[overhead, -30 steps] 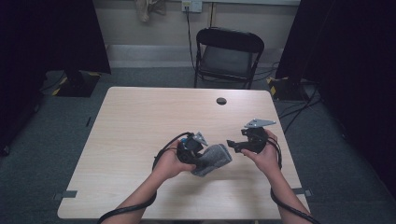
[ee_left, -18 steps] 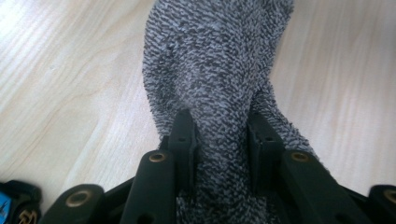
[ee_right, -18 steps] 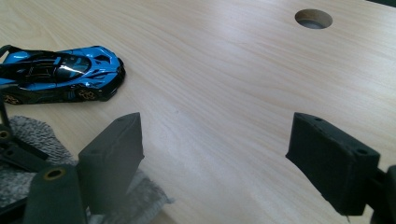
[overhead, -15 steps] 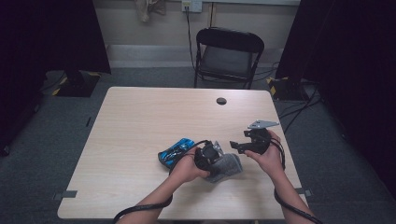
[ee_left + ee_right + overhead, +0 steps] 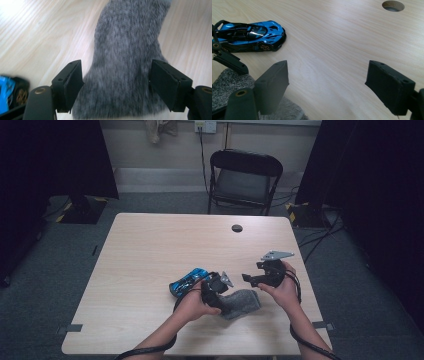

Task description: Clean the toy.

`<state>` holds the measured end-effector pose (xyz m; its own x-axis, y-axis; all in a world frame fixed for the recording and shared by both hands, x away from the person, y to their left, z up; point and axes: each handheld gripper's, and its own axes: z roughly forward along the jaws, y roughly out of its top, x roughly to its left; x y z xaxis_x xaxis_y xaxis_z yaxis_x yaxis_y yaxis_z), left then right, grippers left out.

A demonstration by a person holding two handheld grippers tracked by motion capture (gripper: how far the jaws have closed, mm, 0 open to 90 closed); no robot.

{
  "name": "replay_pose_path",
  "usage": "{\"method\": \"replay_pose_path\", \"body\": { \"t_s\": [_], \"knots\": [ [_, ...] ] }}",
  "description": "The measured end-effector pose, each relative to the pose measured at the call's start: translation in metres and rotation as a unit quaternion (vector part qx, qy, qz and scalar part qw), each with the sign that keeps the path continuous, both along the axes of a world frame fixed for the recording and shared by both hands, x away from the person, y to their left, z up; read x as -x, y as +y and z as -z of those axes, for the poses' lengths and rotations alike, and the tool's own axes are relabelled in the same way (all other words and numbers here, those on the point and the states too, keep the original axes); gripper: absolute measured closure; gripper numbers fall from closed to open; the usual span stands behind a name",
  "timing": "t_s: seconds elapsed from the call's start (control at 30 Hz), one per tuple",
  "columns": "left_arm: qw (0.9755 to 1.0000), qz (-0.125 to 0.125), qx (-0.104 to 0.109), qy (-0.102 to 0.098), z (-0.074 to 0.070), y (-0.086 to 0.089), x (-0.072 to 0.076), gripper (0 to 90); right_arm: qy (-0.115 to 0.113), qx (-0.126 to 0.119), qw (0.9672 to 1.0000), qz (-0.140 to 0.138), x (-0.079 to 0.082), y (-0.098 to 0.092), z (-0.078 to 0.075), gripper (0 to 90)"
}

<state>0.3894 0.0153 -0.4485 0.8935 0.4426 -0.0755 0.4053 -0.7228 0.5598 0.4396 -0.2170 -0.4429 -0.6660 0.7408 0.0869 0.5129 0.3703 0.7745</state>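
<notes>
A grey sock [image 5: 243, 300] lies on the wooden table [image 5: 150, 250] near its front edge. My left gripper [image 5: 226, 301] points down over it. In the left gripper view the sock [image 5: 125, 62] lies between the spread jaws of my left gripper [image 5: 116, 82]. Those jaws have just been opening and the pads do not press on the cloth. A blue toy car [image 5: 187, 280] stands just left of that hand, also seen in the right gripper view [image 5: 252, 36]. My right gripper [image 5: 248, 279] [image 5: 327, 85] hovers open over bare wood, right of the sock [image 5: 229, 85].
A round cable hole [image 5: 237, 228] [image 5: 393, 5] sits in the table's far right part. A black folding chair [image 5: 245, 177] stands behind the table. Cables trail from both grippers along the forearms.
The left hand moved right and down with the sock, uncovering the blue car. Its jaws then opened, leaving the sock on the table. The right gripper stayed put.
</notes>
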Motion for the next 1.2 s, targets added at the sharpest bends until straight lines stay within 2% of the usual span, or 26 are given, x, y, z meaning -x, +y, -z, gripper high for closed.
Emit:
{"method": "replay_pose_path", "body": {
  "t_s": [0.2,0.3,0.4,0.47,0.53,0.6,0.67,0.8,0.9,1.03,1.13,1.2],
  "knots": [
    [0.9997,-0.015,0.017,0.008,0.006,0.021,0.011,26.0,-0.003,-0.003,0.9999,-0.016,0.004,0.008,0.000,17.6],
    [0.9996,-0.016,0.023,0.010,0.009,0.024,0.016,26.2,-0.003,-0.005,0.9998,-0.021,0.006,0.012,0.000,17.6],
    [0.9998,-0.017,0.010,0.003,0.012,0.021,0.015,28.6,-0.002,-0.005,0.9996,-0.029,0.008,0.015,0.000,17.8],
    [0.9997,-0.022,0.000,-0.002,0.014,0.019,0.012,31.9,-0.002,-0.006,0.9995,-0.032,0.009,0.017,0.000,17.8],
    [0.9995,-0.033,0.001,0.000,0.016,0.019,0.004,34.5,-0.001,-0.008,0.9993,-0.036,0.010,0.017,0.001,18.2],
    [0.9990,-0.045,0.003,-0.004,0.015,0.017,-0.004,34.6,0.002,-0.008,0.9992,-0.038,0.011,0.017,0.001,18.4],
    [0.9987,-0.051,0.008,0.002,0.015,0.015,-0.015,34.6,0.002,-0.008,0.9991,-0.042,0.011,0.017,0.002,18.8],
    [0.9984,-0.055,0.007,-0.007,0.013,0.010,-0.032,34.1,0.008,-0.015,0.9987,-0.048,0.012,0.016,0.005,19.3],
    [0.9980,-0.059,0.020,-0.006,0.009,0.012,-0.036,31.9,0.006,-0.016,0.9981,-0.060,0.013,0.018,0.008,20.3],
    [0.9972,-0.063,0.036,-0.017,-0.002,0.024,-0.034,28.4,0.009,-0.014,0.9973,-0.071,0.013,0.022,0.010,20.3],
    [0.9956,-0.079,0.045,-0.024,-0.011,0.042,-0.033,26.9,0.006,-0.015,0.9964,-0.083,0.014,0.028,0.010,20.4],
    [0.9944,-0.094,0.042,-0.026,-0.014,0.057,-0.032,26.9,0.006,-0.012,0.9955,-0.094,0.016,0.032,0.010,20.7]
  ]
}}
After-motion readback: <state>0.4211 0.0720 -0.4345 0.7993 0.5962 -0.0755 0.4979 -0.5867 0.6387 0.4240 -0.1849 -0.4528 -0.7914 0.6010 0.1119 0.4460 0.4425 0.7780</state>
